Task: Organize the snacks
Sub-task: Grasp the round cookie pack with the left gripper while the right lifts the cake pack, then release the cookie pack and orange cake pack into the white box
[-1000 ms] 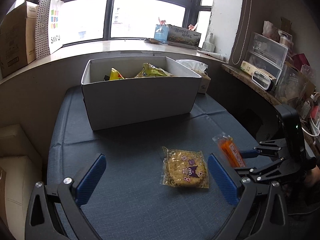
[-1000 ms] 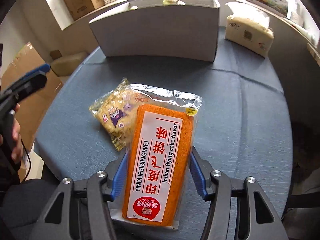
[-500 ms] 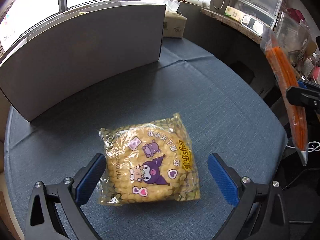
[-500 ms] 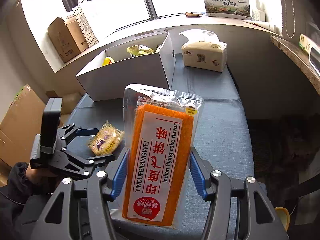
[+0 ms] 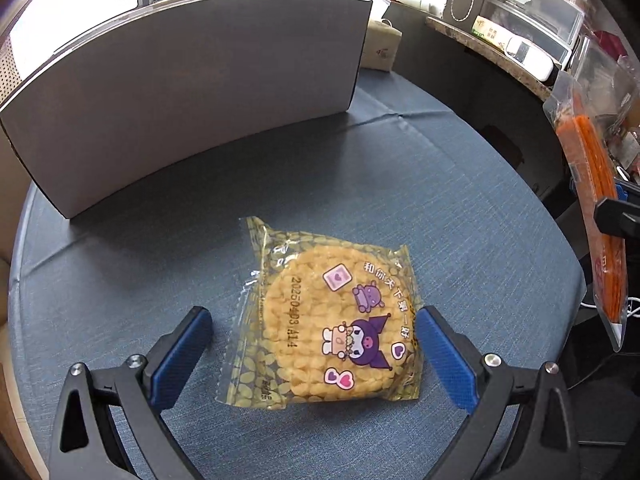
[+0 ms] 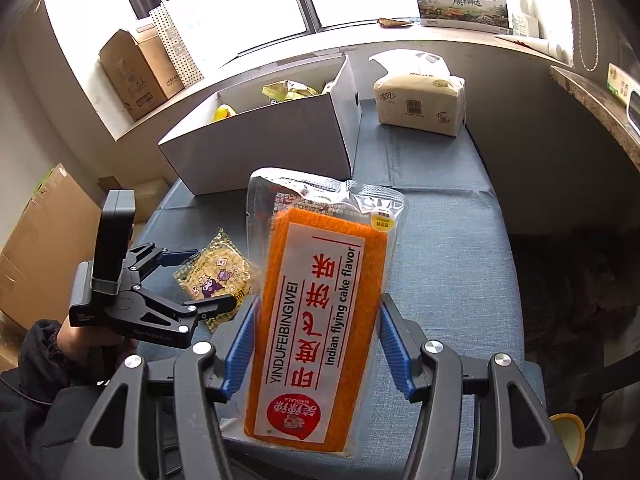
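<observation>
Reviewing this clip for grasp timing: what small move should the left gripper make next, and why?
Probably close the left gripper on the corn cake. Its fingers are open and sit on either side of the packet, which lies flat on the table. The right gripper already holds the orange cake, so this packet is what remains.

Worktop (image 5: 460, 184): dark blue-grey woven cloth, with creases.
Snack box (image 5: 180, 92): plain white-grey walls.
Rice cracker packet (image 5: 332, 316): clear film printed with yellow-green leaf shapes at the edges; golden, bumpy cracker inside; purple cartoon figures, pink hearts and dark date print.
Flying cake packet (image 6: 320, 312): bright orange cake in clear film; white label with red characters, black lettering, a red round badge at the bottom, a small yellow sticker at upper right.
Left tool (image 5: 312, 356): black frame, blue ribbed pads.
Right tool (image 6: 316, 348): black frame, blue pads.
Tissue pack (image 6: 420, 96): cream wrapper.
</observation>
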Motion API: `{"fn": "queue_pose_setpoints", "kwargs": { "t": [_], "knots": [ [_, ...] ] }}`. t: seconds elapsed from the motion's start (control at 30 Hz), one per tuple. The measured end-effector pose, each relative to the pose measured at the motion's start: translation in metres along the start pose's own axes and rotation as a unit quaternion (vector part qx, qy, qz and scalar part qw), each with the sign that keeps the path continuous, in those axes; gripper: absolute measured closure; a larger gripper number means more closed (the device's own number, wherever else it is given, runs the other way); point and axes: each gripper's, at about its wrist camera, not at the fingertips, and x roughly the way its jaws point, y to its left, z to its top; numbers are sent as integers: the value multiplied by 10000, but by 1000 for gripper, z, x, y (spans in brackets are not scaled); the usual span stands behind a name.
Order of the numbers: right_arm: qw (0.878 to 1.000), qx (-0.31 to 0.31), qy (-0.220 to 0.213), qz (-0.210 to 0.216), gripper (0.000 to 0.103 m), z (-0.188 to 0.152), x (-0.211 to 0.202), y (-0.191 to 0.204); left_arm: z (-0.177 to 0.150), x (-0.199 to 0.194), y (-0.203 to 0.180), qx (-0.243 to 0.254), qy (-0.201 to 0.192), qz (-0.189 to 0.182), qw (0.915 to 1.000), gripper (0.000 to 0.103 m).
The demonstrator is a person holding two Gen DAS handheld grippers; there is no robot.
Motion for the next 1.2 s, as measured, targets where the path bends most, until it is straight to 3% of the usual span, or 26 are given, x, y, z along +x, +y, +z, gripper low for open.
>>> {"fn": "queue_pose_setpoints", "kwargs": {
  "t": [0.17, 0.3, 0.33, 0.4, 0.47, 0.73, 1.0, 1.2],
  "knots": [
    [10000, -33, 47, 25, 41, -1, 3, 3, -4, 3, -9, 139, 23, -51, 9999, 0],
    [9999, -55, 83, 48, 41, -1, 6, 4, -8, 13, -22, 452, 49, 230, 9987, 1],
    [9999, -62, 91, 51, 41, -1, 7, 4, -9, 12, -22, 463, 2, 245, 9986, 3],
    [9999, -59, 102, 60, 41, -1, 8, 4, -10, 5, -20, 447, -131, 191, 9987, 22],
    [9999, -63, 122, 60, 41, -1, 9, 4, -11, 0, -13, 312, -205, 71, 9993, 26],
    [9998, -168, -18, 136, 41, 15, 10, 12, 3, -69, 14, -26, -1295, 254, 9913, 26],
    [9940, -637, -792, 411, 41, 104, 13, 42, 78, -143, 79, -585, -2432, 437, 9672, 26],
    [9924, -479, -1035, 471, 41, 199, 44, 50, 156, -144, 130, -913, -2584, 433, 9607, 26]
  ]
}}
